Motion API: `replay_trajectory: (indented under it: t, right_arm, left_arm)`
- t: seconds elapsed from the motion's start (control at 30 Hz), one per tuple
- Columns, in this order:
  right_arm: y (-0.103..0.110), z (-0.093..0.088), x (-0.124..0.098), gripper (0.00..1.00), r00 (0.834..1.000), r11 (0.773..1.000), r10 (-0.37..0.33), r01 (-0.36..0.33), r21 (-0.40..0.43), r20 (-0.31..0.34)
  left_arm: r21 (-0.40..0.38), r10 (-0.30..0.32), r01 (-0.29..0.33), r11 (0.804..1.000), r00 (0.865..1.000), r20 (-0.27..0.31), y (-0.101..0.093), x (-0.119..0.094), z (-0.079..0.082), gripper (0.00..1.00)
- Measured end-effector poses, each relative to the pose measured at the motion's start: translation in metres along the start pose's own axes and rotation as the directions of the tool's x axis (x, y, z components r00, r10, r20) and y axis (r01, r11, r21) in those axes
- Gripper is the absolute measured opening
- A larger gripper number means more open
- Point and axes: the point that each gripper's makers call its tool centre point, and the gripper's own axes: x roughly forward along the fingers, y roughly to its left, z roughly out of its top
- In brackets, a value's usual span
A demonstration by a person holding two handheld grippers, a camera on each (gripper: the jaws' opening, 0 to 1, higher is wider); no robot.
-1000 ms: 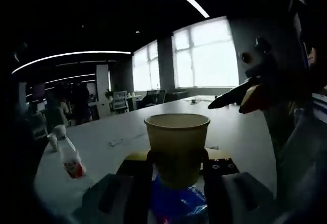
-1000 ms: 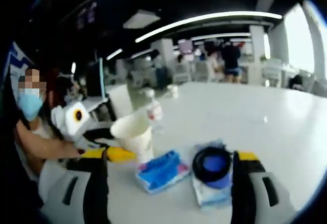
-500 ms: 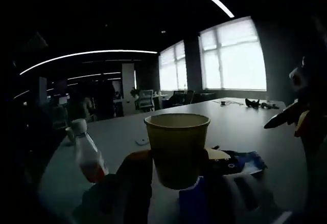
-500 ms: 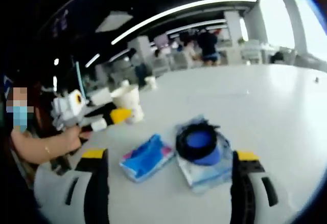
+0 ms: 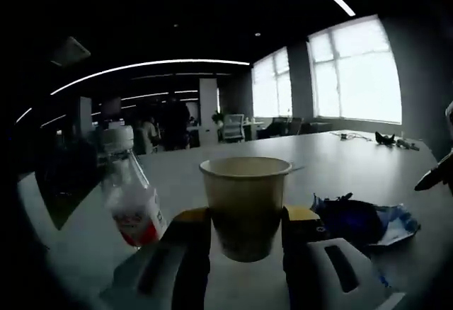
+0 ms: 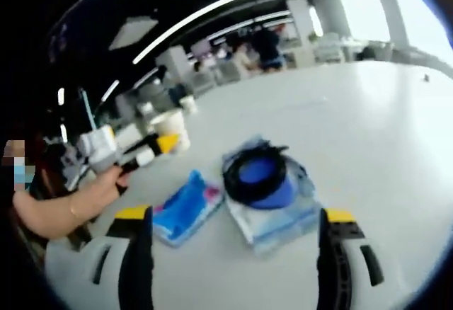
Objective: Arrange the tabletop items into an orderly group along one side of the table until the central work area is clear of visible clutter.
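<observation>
Bottle [image 5: 131, 200] now nearer — one cup [image 5: 245, 204], tool-clamped

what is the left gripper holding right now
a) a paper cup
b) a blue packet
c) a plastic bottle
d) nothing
a: in the left gripper view the fingers press both sides of the paper cup, while the plastic bottle stands free beside it on the table.

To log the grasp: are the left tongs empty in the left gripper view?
No, the left tongs are shut on the paper cup, which stands between them.
</observation>
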Motion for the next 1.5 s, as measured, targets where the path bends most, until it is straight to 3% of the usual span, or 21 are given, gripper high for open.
replay_trajectory:
  t: [0.47, 1.13, 1.17, 1.23, 1.43, 1.5]
  right_arm:
    - [-0.019, -0.023, 0.005, 0.93, 0.998, 0.998, -0.045, 0.048, 0.051, -0.054]
    - [-0.023, -0.029, 0.015, 0.90, 0.996, 0.996, -0.066, 0.069, 0.053, -0.065]
    - [-0.024, -0.030, 0.015, 0.90, 0.995, 0.996, -0.067, 0.071, 0.056, -0.068]
    - [-0.025, -0.032, 0.015, 0.90, 0.995, 0.995, -0.073, 0.077, 0.062, -0.067]
    - [-0.028, -0.034, 0.015, 0.89, 0.994, 0.992, -0.087, 0.092, 0.083, -0.063]
    - [-0.029, -0.031, 0.016, 0.89, 0.995, 0.991, -0.089, 0.094, 0.095, -0.052]
  left_arm:
    - [-0.071, 0.101, -0.102, 0.992, 0.995, -0.016, 0.026, 0.028, -0.030, 0.38]
    - [-0.082, 0.106, -0.112, 0.990, 0.992, -0.065, 0.027, 0.036, -0.053, 0.38]
    - [-0.092, 0.103, -0.110, 0.990, 0.992, -0.077, 0.026, 0.035, -0.055, 0.40]
    - [-0.029, 0.091, -0.094, 0.995, 0.992, -0.082, 0.022, 0.033, -0.054, 0.45]
    - [-0.091, 0.057, -0.065, 0.994, 0.995, -0.084, 0.011, 0.026, -0.052, 0.54]
    - [-0.107, 0.041, -0.051, 0.993, 0.995, -0.092, 0.007, 0.023, -0.051, 0.63]
